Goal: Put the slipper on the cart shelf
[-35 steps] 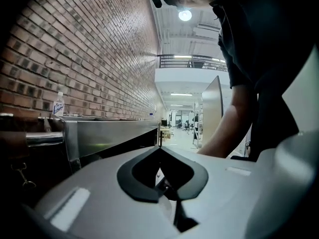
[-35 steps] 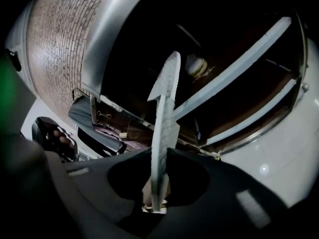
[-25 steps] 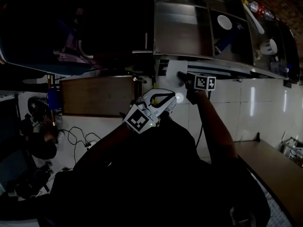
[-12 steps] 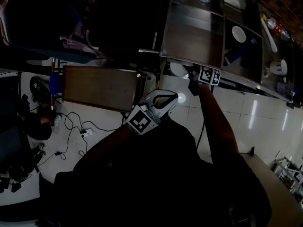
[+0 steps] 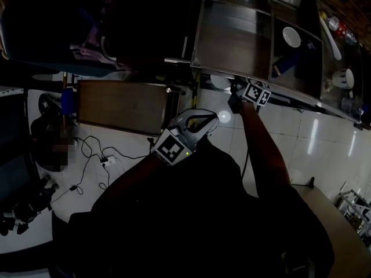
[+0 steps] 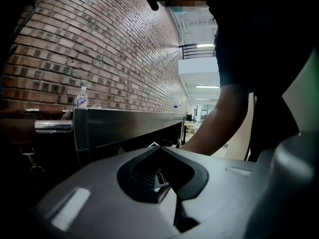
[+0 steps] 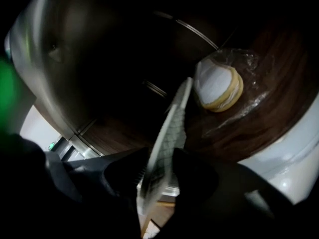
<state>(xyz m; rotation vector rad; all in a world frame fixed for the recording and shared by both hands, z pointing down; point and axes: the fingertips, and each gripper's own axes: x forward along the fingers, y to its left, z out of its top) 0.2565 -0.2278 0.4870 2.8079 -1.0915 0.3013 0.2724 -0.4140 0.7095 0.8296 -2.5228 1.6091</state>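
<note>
The slipper (image 7: 172, 128) stands on edge between the jaws of the right gripper (image 7: 159, 154), its gridded white sole turned sideways and its far end reaching in over the brown cart shelf (image 7: 259, 128). I cannot tell whether that end touches the shelf. Carried thin side up, it can pass under the cart's steel frame (image 7: 55, 78) without catching, which is likely why it is not held flat. The jaws have just been opening with the slipper between them. They flank the sole closely, but the ridged face of one jaw shows beside it, so I judge the grip slack, a release and not a clamp. Just beyond the slipper's tip and apart from it, a pale tan-rimmed thing in clear wrap (image 7: 218, 86) lies on the same shelf. It may be the partner slipper, which would explain aiming for the bare shelf beside it. The left gripper (image 6: 159, 151) hangs outside the cart, jaws closed together on nothing, since one hand is enough for a light slipper and this leaves the narrow opening free
</note>
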